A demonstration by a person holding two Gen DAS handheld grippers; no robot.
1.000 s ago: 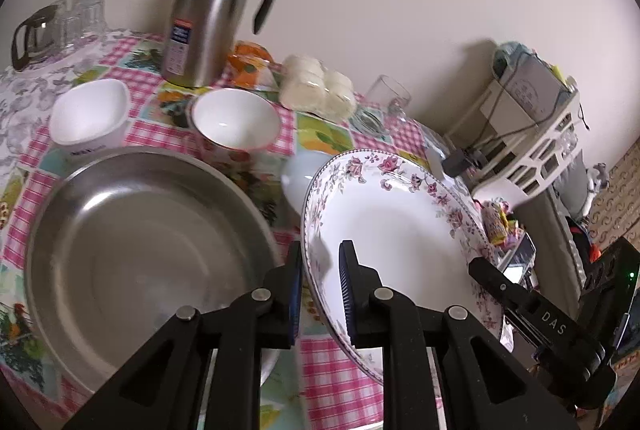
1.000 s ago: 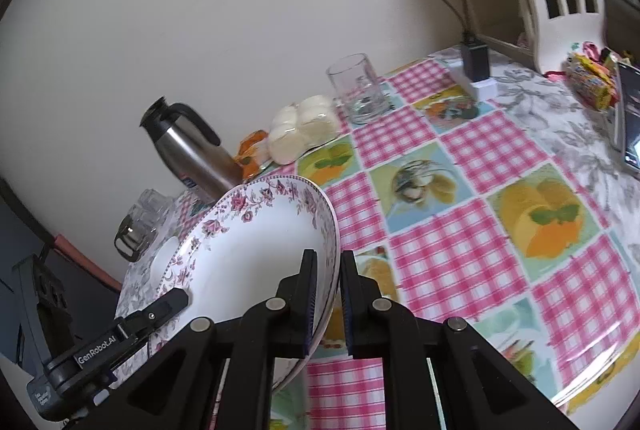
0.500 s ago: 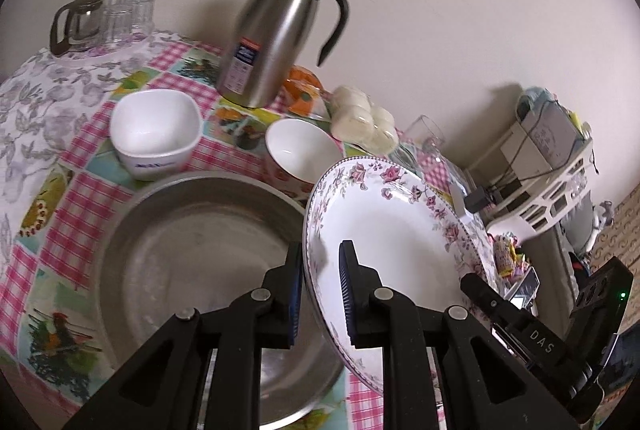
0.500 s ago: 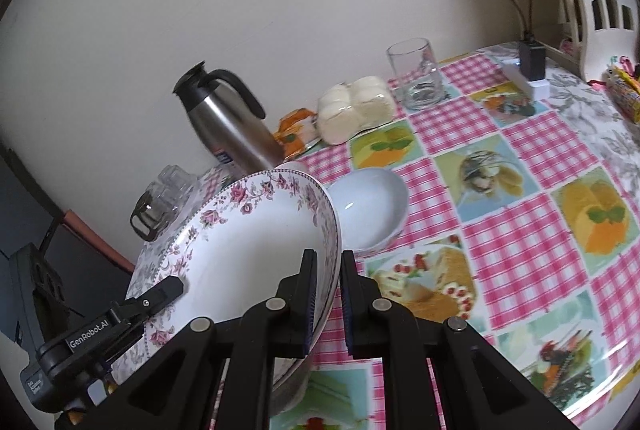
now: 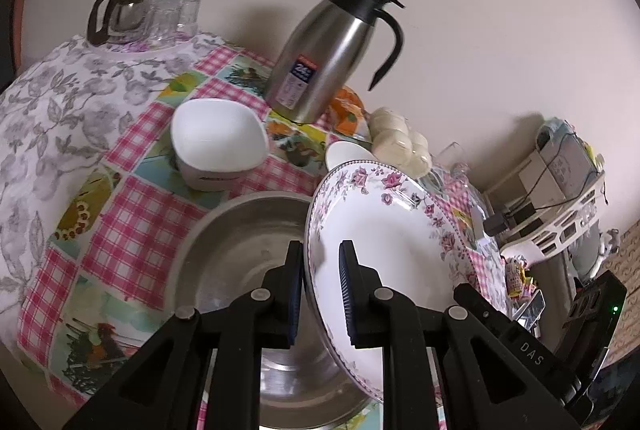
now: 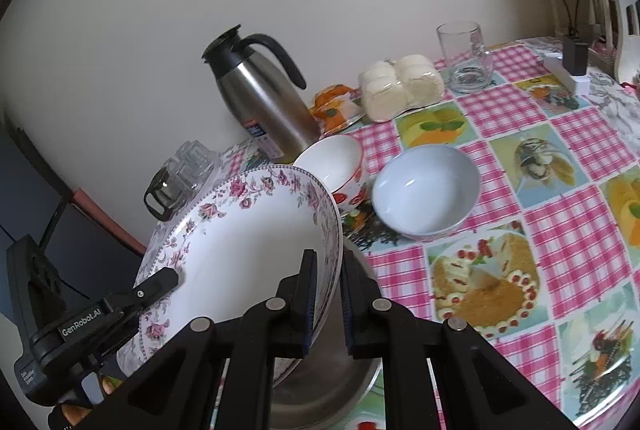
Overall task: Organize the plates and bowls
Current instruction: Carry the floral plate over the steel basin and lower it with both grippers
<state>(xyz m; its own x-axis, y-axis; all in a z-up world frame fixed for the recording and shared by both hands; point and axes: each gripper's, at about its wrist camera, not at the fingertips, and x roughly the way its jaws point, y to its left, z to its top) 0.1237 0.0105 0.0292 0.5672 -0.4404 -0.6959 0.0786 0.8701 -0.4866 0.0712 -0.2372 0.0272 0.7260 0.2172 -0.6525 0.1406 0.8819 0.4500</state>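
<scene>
Two hand-held grippers [image 5: 320, 294] [image 6: 329, 304], floral plate [image 5: 392, 230] between

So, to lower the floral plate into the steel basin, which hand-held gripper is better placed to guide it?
Probably the left hand-held gripper: its side of the floral plate hangs directly over the steel basin. The right hand-held gripper grips the opposite rim, near the basin's edge.

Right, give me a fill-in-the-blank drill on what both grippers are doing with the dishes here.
1. Both grippers clamp the rim of the floral ____.
2. The left gripper and right gripper hold it above the large ____ basin.
3. The white square bowl sits in front of the steel ____.
4. The plain white round bowl on the tablecloth is ____.

Missing words: plate; metal; jug; empty
</scene>
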